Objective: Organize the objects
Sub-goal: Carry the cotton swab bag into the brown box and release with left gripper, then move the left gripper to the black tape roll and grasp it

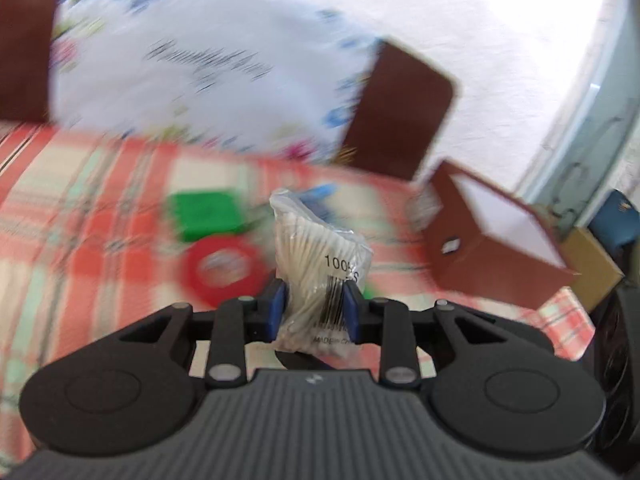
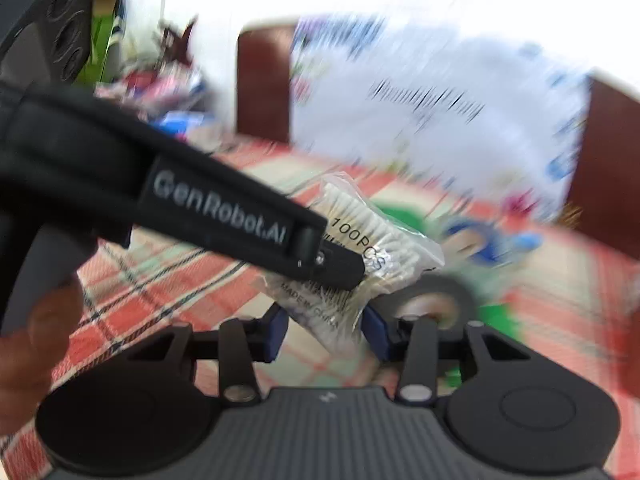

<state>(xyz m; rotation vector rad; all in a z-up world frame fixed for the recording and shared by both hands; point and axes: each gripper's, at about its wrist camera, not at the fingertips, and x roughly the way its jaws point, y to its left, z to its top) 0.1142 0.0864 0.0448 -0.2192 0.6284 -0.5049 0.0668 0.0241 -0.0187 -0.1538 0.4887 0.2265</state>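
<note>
Pinching the cotton-swab bag (image 1: 316, 264), left gripper (image 1: 314, 304); right gripper (image 2: 324, 330) seemingly astride it.

The clear bag of cotton swabs (image 2: 372, 248) carries black print: "100PCS" along its upper side and "MADE IN CHINA" lower down, just ahead of the right gripper (image 2: 326, 334). In the left wrist view the same bag (image 1: 320, 264), pinched between the left gripper (image 1: 314, 308) pads, shows "100" – the rest creased away – above a barcode. The left gripper's side reads "GenRobot.AI" in pale letters. Print on the white sheet (image 1: 208, 60) beyond is too blurred to read.
</note>
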